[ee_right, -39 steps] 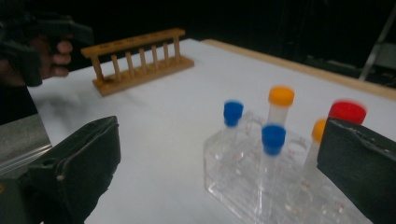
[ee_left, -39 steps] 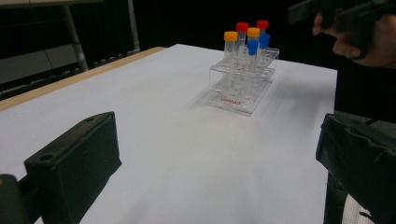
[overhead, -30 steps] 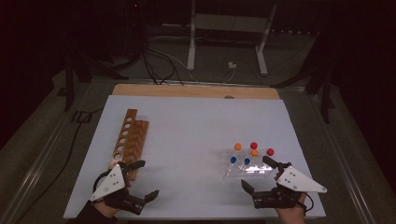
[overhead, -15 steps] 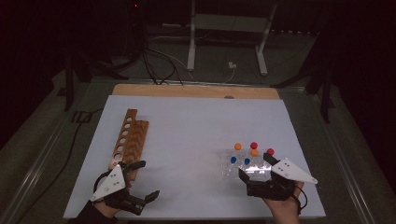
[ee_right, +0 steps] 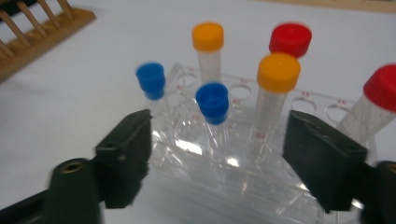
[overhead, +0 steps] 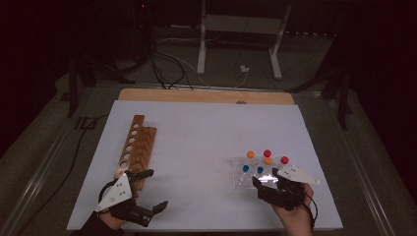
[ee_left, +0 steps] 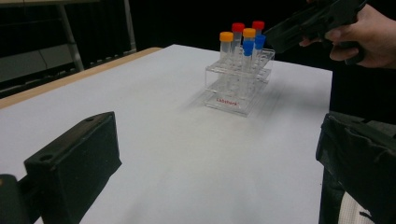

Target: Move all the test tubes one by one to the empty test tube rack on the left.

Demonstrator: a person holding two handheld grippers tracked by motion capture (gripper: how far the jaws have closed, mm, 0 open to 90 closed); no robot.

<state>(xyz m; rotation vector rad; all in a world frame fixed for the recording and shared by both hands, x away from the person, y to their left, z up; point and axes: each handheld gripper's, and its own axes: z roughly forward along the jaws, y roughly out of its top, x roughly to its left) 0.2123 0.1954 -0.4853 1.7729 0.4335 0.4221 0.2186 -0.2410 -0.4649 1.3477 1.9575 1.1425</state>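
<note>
Dim surroundings, slight motion blur

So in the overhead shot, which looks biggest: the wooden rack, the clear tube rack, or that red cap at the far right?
Largest to smallest, as seen in the high view:
1. wooden rack, clearly the longest.
2. clear tube rack, shorter, and its near edge is partly covered by the right gripper.
3. red cap, a small dot.

Black claws [overhead: 147, 191], grey three-cornered plates [overhead: 116, 192]
</note>
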